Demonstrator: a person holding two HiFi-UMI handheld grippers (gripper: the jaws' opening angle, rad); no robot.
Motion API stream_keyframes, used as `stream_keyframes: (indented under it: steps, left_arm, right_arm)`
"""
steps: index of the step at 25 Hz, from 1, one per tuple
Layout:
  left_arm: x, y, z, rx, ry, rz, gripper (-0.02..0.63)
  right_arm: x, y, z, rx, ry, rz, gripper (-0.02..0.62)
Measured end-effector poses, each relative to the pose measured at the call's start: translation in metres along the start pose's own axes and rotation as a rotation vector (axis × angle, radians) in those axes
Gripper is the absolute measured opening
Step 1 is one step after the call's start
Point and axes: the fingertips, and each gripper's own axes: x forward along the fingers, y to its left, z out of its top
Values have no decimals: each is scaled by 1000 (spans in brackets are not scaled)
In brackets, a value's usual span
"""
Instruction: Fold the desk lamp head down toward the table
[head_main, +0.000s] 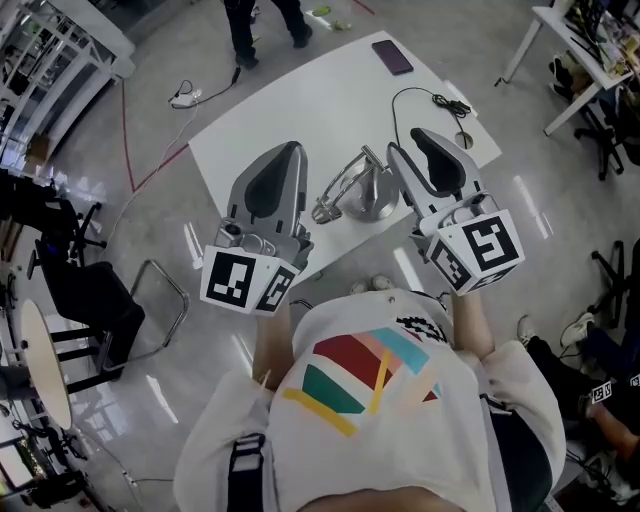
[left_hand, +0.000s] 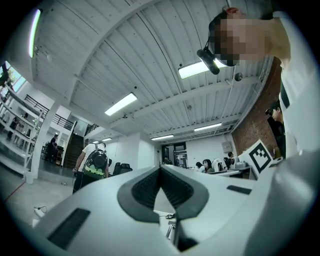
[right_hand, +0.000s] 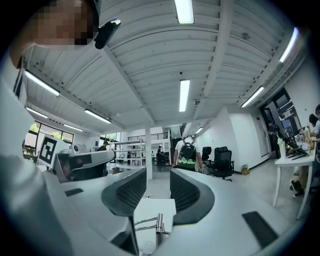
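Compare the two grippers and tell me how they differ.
The left gripper has its jaws shut, tips touching. The right gripper has its jaws apart, with a clear gap between them. In the head view the left gripper is on the left of the lamp and the right gripper is on its right. Both are empty, and neither grips the lamp.

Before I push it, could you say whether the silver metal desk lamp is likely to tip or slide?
The silver metal desk lamp probably resists tipping: its round base looks broad and its arm lies low. On the smooth white table it may slide.
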Motion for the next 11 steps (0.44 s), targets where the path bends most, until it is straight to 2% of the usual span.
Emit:
stream_keyframes:
  steps: [11]
  left_arm:
    - [13,26,-13,-30,18,10,48]
  right_arm:
    - [25,-9,-9,-34,40,-18,156]
